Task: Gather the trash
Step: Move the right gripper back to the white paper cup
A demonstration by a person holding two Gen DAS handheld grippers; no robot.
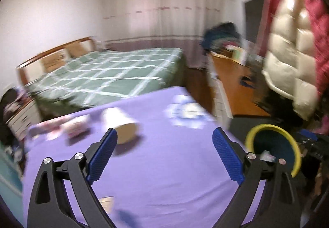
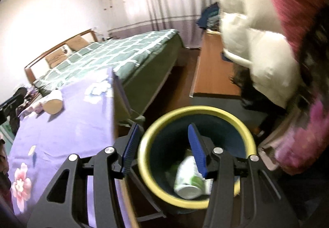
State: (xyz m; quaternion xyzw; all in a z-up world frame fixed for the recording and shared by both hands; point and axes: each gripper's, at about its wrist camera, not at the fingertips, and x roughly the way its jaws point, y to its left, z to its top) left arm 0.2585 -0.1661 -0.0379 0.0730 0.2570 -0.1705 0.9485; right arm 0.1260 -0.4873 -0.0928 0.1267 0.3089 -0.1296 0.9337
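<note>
The left gripper (image 1: 164,141) hangs over a bench covered in a purple floral cloth (image 1: 164,166), its blue-padded fingers (image 1: 101,159) spread wide with only cloth showing between them. No earlier view is at hand, so only this wide stance can be told. Just beyond the left finger a paper cup (image 1: 123,127) lies on its side on the cloth, its open mouth turned toward the camera. To the left of the cup sits a pale crumpled item with pink markings (image 1: 75,128), too blurred to name. A small pale scrap (image 1: 107,202) lies on the cloth near the base of the fingers.

Beside the bench's right edge stands a dark bin with a yellow rim (image 1: 249,135), on the floor and lower than the bench top.

In the right wrist view the right gripper (image 2: 162,144) hovers above that bin (image 2: 197,108), fingers (image 2: 197,152) parted about halfway and gripping nothing; the left finger is outside the rim, the right one over the opening. At the bottom of the bin lies a white and green can (image 2: 188,178) on its side, with other green-tinted trash beside it that is hard to make out. The paper cup (image 2: 53,104) shows far off on the cloth.

Behind the bench stands a bed with a green checked cover (image 1: 115,71) and a wooden headboard, and curtains (image 1: 164,14) span the far wall. A cream quilted garment (image 2: 265,59) hangs at the right.
</note>
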